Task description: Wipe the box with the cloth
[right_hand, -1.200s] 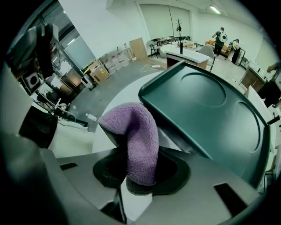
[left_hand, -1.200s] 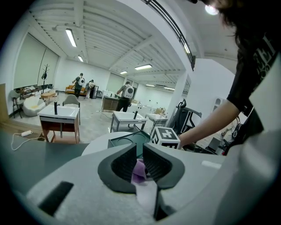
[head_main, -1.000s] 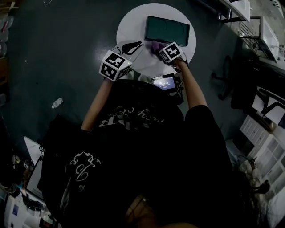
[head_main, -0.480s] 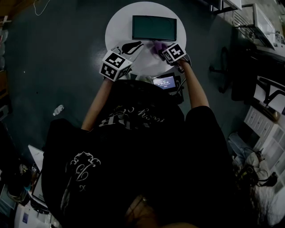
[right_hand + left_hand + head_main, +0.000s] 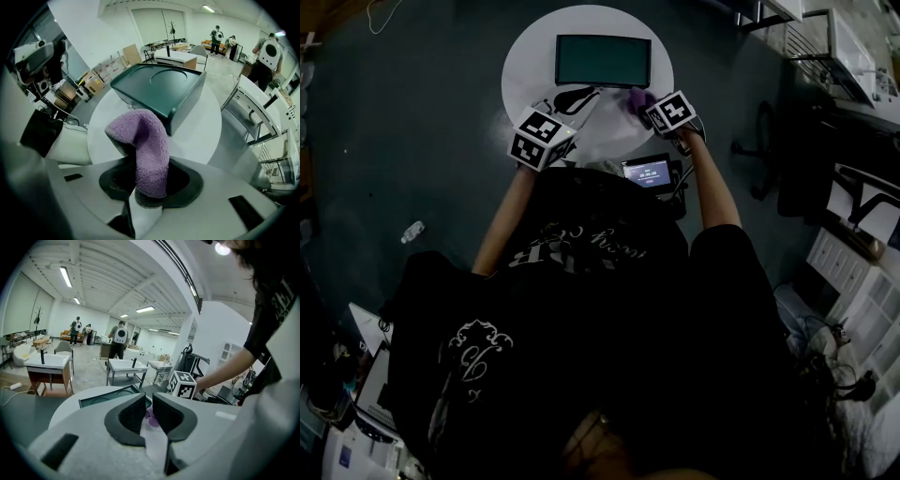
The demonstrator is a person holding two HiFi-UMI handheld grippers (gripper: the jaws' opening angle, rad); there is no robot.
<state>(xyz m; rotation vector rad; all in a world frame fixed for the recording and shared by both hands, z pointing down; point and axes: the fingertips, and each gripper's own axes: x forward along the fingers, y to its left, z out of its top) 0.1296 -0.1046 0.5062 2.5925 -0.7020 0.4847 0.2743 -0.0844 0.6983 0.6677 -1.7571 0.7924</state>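
A dark green box (image 5: pixel 602 60) lies flat on a round white table (image 5: pixel 525 56). My right gripper (image 5: pixel 643 101) is shut on a purple cloth (image 5: pixel 634 97), held just off the box's near right corner. In the right gripper view the cloth (image 5: pixel 140 138) droops over the jaws and hides them, with the box (image 5: pixel 159 89) close ahead. My left gripper (image 5: pixel 577 97) hovers over the table's near edge, apart from the box, its jaws nearly together with nothing between them. From the left gripper (image 5: pixel 149 411) I see the box (image 5: pixel 110 397) and the cloth (image 5: pixel 151 418) beyond.
A small lit screen (image 5: pixel 649 172) sits at the person's waist by the table's near edge. An office chair (image 5: pixel 761 141) and white shelving (image 5: pixel 853 56) stand to the right. A bottle (image 5: pixel 411 231) lies on the dark floor. People and tables (image 5: pixel 119 364) are far off.
The table and box have slid left in the head view while both grippers stayed put, so the cloth is now by the box's near right corner instead of its near left part.
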